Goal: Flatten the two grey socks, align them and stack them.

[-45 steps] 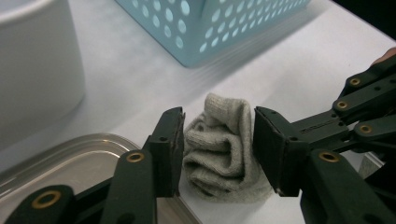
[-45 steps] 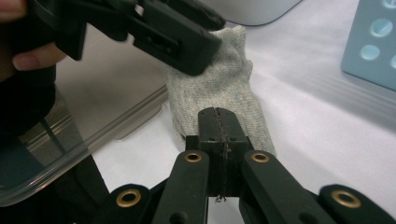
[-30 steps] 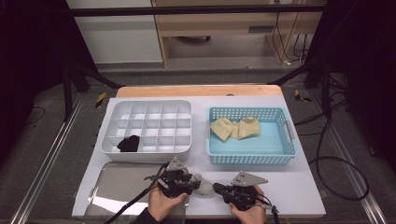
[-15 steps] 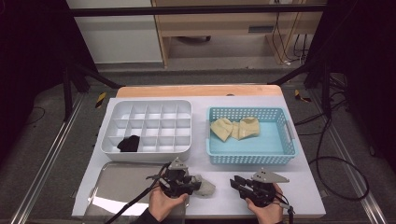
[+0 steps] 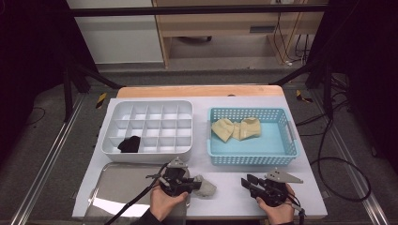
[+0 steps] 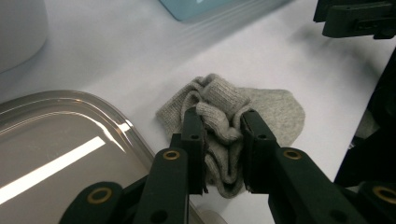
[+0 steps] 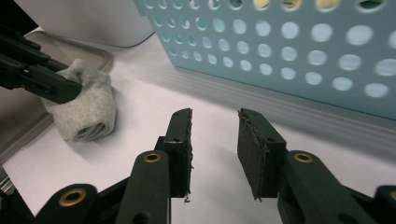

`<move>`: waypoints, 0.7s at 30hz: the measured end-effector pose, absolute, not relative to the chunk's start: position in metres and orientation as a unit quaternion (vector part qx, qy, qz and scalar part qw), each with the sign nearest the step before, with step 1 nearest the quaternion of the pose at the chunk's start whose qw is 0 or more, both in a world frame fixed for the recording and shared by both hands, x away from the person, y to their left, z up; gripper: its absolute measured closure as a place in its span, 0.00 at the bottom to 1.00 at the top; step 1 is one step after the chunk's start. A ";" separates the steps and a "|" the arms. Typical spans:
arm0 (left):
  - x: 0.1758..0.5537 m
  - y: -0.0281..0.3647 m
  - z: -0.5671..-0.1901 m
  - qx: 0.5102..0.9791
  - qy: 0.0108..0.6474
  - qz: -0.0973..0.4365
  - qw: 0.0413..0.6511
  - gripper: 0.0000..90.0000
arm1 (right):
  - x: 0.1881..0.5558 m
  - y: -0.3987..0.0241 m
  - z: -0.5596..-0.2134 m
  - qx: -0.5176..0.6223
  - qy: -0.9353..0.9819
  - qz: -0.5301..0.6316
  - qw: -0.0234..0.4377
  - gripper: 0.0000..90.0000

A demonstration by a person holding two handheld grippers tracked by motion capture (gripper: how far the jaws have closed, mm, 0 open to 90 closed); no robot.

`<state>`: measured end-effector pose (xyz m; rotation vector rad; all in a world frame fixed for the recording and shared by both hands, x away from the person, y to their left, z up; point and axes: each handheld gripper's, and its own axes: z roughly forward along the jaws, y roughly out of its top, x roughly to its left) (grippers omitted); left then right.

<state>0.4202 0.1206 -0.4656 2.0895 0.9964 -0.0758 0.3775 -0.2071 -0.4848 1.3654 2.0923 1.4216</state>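
Left gripper point(image 6: 223, 127) clamped on bunched grey sock point(image 6: 233, 116), jaws just closing. Right gripper point(image 7: 215, 126) apart, empty, jaws just opening. Next: lift sock toward divided tray point(image 5: 146, 131).

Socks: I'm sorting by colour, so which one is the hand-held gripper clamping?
The grey sock, bunched between the left hand-held gripper on the table; the beige ones lie in the blue basket.

— What's that between the jaws of my left hand-held gripper point(image 6: 223, 135)?

— A grey sock point(image 6: 275, 112), ribbed knit cloth, soft and matt. My jaws are matt black plastic with brass-coloured rivets.

— And the tray point(image 6: 56, 135) beside it?

— Smooth, glossy, metal by its sheen. The surface point(image 5: 230, 187) is matt white; the basket point(image 7: 299, 51) is smooth pale blue perforated plastic, the divided box point(image 5: 110, 129) white plastic.
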 end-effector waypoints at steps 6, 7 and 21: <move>0.410 0.123 -0.450 0.820 0.371 -0.013 0.436 0.83 | 0.377 -0.214 -0.484 0.475 0.716 0.493 0.137 0.73; 0.409 0.124 -0.447 0.820 0.366 -0.006 0.440 0.83 | 0.377 -0.215 -0.484 0.475 0.716 0.493 0.136 0.74; 0.402 0.142 -0.397 0.825 0.337 0.078 0.447 0.83 | 0.376 -0.219 -0.483 0.473 0.716 0.492 0.151 0.71</move>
